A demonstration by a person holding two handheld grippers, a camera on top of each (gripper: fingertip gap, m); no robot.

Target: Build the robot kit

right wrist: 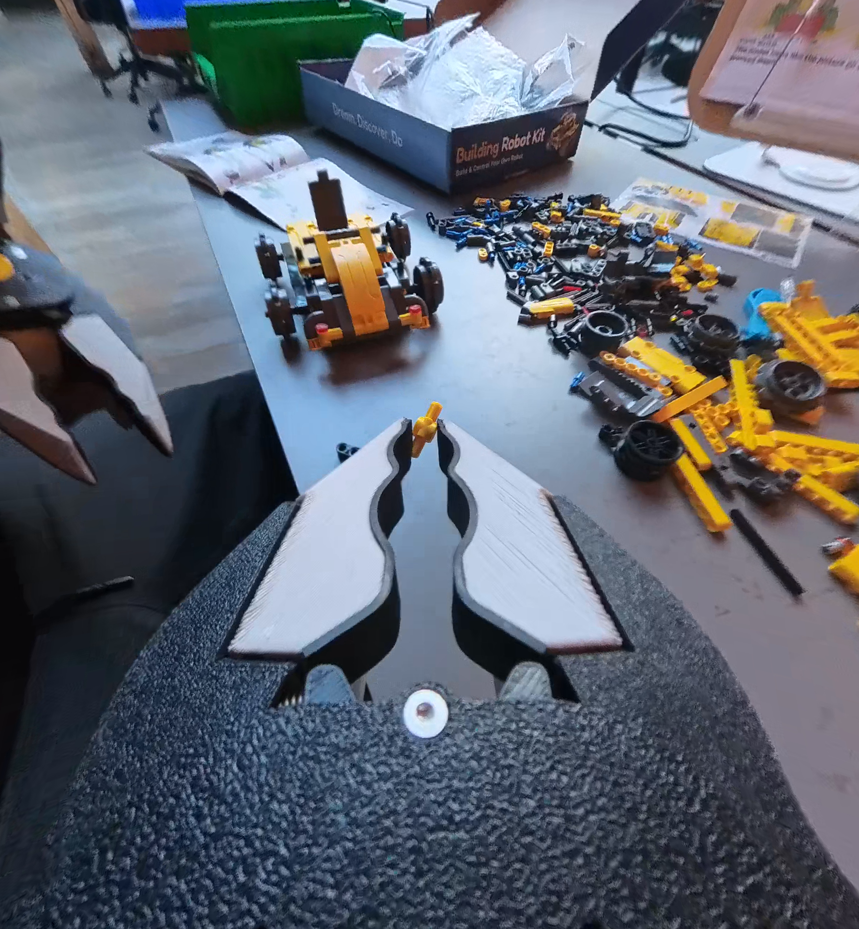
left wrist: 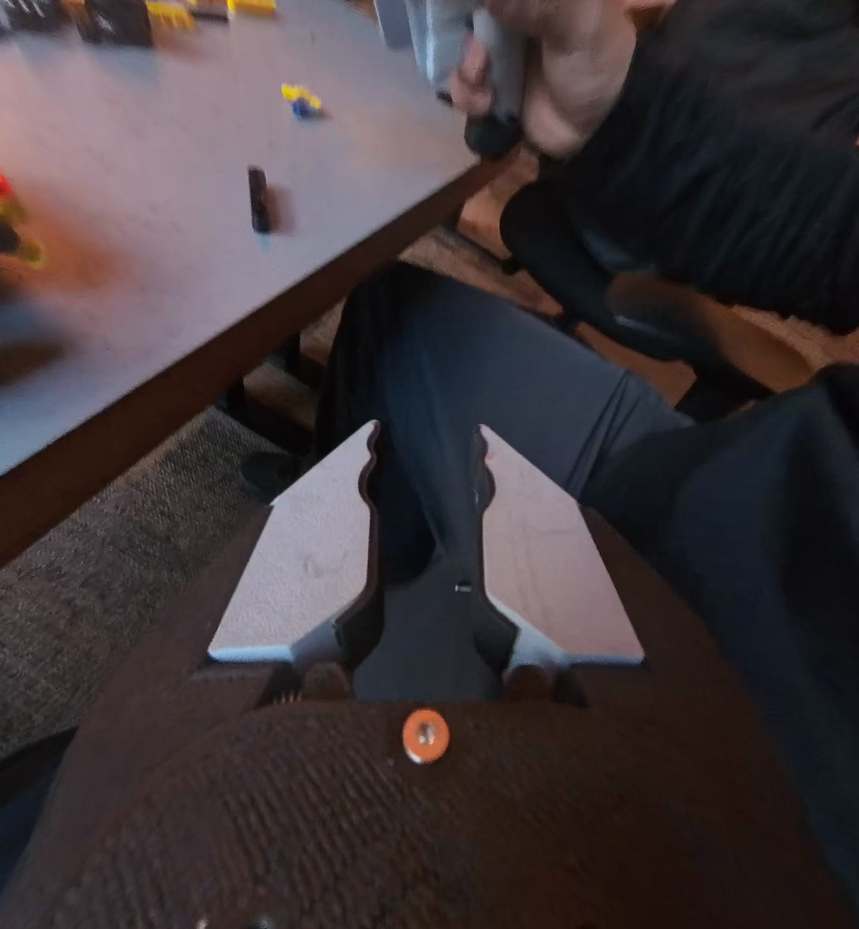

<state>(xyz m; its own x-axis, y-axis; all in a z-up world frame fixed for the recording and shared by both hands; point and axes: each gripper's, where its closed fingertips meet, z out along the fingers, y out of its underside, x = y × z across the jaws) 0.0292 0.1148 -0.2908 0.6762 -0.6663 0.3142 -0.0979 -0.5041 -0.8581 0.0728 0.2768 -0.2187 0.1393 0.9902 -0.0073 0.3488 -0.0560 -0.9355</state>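
Observation:
My right gripper is shut on a small yellow connector pin and holds it at its fingertips just above the near edge of the dark table. A yellow and black brick car stands on the table beyond it. My left gripper is open and empty. It is off the table's edge, over a person's trousered legs. It also shows at the left of the right wrist view, open.
A heap of loose yellow, black and blue bricks, beams and wheels covers the table's right side. An open kit box with plastic bags, an open booklet and a green crate lie behind. Carpet lies below. Tip to tip, the grippers are about 20 cm apart.

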